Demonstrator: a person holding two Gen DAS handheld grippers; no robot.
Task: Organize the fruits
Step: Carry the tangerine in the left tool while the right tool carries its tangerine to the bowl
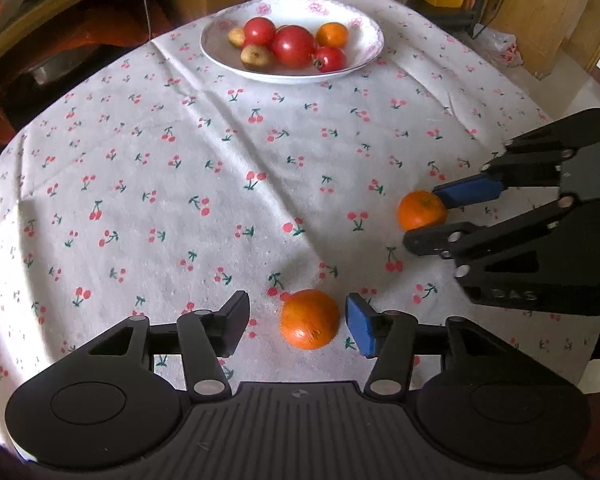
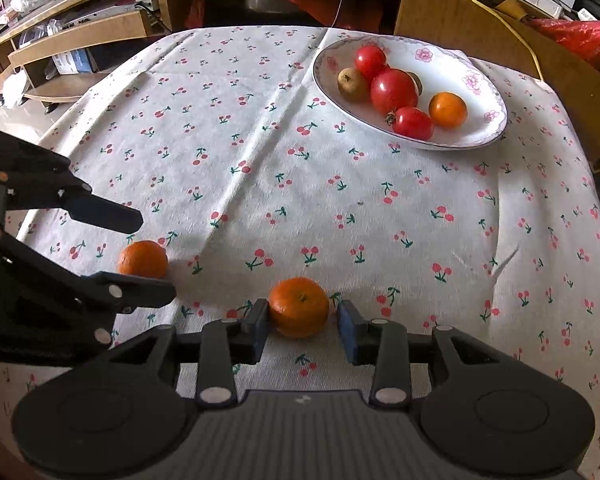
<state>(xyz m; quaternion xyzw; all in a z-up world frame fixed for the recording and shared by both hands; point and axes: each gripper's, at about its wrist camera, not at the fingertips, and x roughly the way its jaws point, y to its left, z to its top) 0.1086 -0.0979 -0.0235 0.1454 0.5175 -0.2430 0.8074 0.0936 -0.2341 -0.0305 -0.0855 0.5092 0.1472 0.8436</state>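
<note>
The left tool (image 1: 296,326) points steeply down with its jaws spread, a tangerine (image 1: 309,319) resting on the table between them, clear of both pads. The right tool (image 2: 302,328) straddles a second tangerine (image 2: 299,307) with its jaws parted; the left pad sits against the peel and a small gap shows on the right, so nothing is pinched. Both fruits are small, round, glossy orange with dimpled skin. They lie near the front of the table (image 1: 180,168), under a white cherry-print cloth. At the far side, a flowered white plate (image 1: 370,46) holds tomatoes, brownish fruits and one orange, probably where these two belong.
</note>
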